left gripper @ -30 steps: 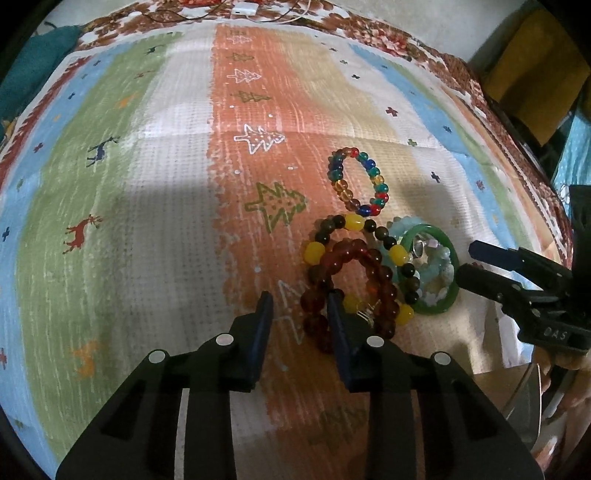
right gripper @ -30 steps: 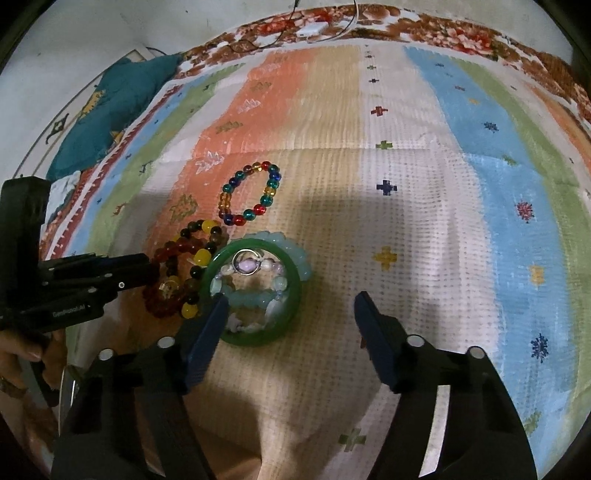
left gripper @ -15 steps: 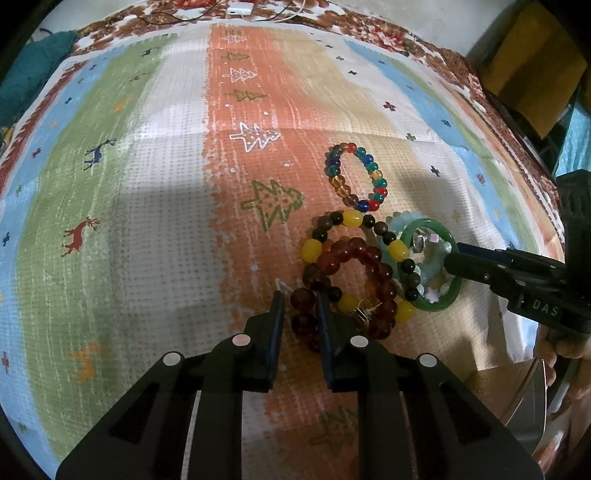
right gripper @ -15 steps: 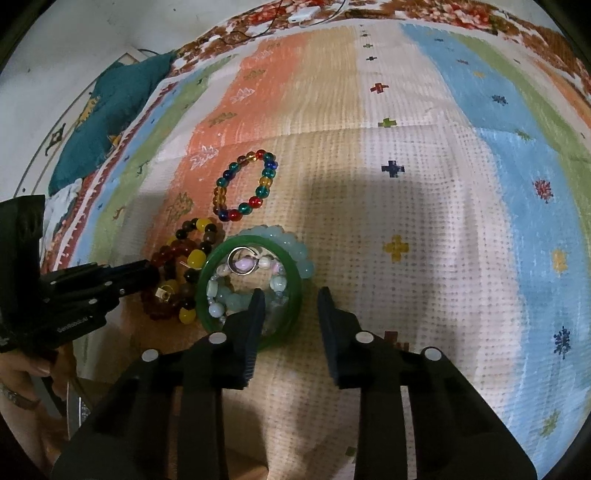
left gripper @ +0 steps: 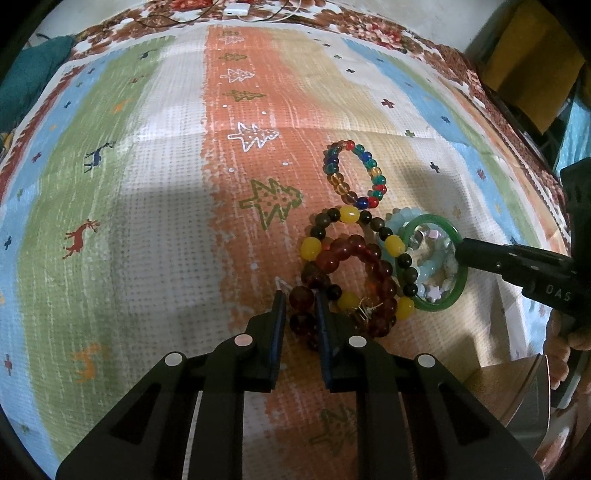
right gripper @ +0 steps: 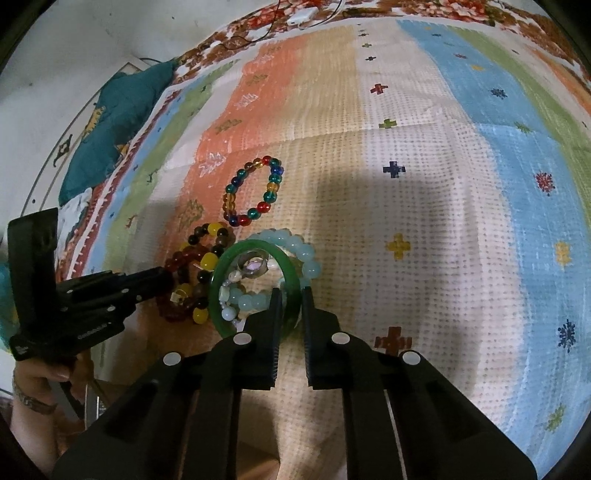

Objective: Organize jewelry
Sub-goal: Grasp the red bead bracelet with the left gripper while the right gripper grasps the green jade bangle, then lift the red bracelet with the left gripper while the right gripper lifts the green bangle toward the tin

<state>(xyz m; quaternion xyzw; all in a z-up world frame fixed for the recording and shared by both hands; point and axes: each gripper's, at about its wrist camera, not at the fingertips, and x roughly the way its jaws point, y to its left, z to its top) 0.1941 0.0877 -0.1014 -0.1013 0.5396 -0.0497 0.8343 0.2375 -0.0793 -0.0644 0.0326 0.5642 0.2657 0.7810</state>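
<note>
A pile of bracelets lies on the striped cloth (left gripper: pixel 147 221). My left gripper (left gripper: pixel 300 299) is shut on the dark red bead bracelet (left gripper: pixel 354 254), pinching its near beads. A black-and-yellow bead bracelet (left gripper: pixel 349 215) lies under it. My right gripper (right gripper: pixel 291 295) is shut on the rim of the green bangle (right gripper: pixel 221 280), which also shows in the left wrist view (left gripper: pixel 458 291). A pale blue bead bracelet (right gripper: pixel 306 254), a small pearly one and a ring (right gripper: pixel 255 264) lie inside and under the bangle. A multicolour bead bracelet (left gripper: pixel 332 162) lies apart, farther away.
A teal cushion (right gripper: pixel 122 107) lies at the cloth's far left edge. A white charger with cables (left gripper: pixel 236 8) sits at the far edge. A yellow-brown object (left gripper: pixel 532 74) stands off the cloth to the right. A metal edge (left gripper: pixel 524 391) shows near my right hand.
Both grippers have closed from open: the left onto the dark red bracelet's beads, the right onto the green bangle's rim. Both moved forward into the pile.
</note>
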